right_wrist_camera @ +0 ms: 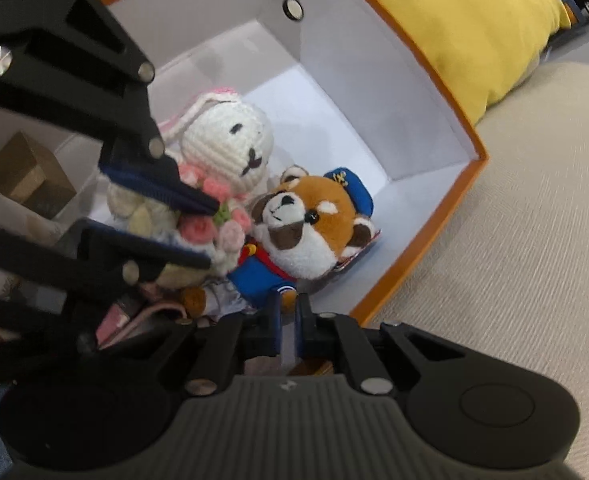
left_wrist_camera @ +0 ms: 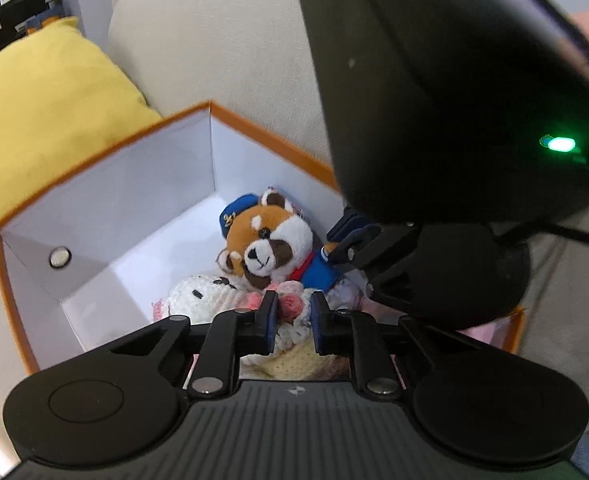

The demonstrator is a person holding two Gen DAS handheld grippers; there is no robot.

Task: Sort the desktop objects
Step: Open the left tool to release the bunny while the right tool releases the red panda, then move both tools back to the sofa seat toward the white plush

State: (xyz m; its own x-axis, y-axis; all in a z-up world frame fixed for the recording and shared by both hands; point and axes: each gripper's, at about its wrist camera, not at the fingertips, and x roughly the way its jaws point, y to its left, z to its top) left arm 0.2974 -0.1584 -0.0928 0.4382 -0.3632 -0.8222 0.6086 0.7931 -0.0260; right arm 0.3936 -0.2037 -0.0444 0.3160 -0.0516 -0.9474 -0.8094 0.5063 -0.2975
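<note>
- Two soft toys already lie inside the orange-rimmed box point(left_wrist_camera: 106, 152): a red panda plush point(left_wrist_camera: 268, 240) in a blue cap and jacket, and a crocheted white bunny point(right_wrist_camera: 230, 140) carrying a pink flower bouquet.
- We judge the sort well under way; the toys are in, but the bunny has not been let go.
- Left hand-held gripper point(left_wrist_camera: 293, 316): jaws part-way closed around the bunny's knitted body just below the bouquet, grasping it, near 6 o'clock in the left wrist view.
- Right hand-held gripper point(right_wrist_camera: 290, 316): jaws nearly together, only a narrow gap; they sit at the panda's blue jacket edge, but we cannot tell whether they pinch it or are simply clenched beside it.
- Left to do, as we read it: release the bunny, withdraw both tools, check for anything unsorted.
- Right wrist view alone shows the bunny's face, a gold block point(right_wrist_camera: 26, 176) at 9 o'clock beyond the left tool, and pinkish items at the box's near end.
- Left wrist view alone shows the pale backrest point(left_wrist_camera: 214, 40) at 12 o'clock.
- Both views show the yellow cushion point(left_wrist_camera: 42, 112) beside the box.
</note>
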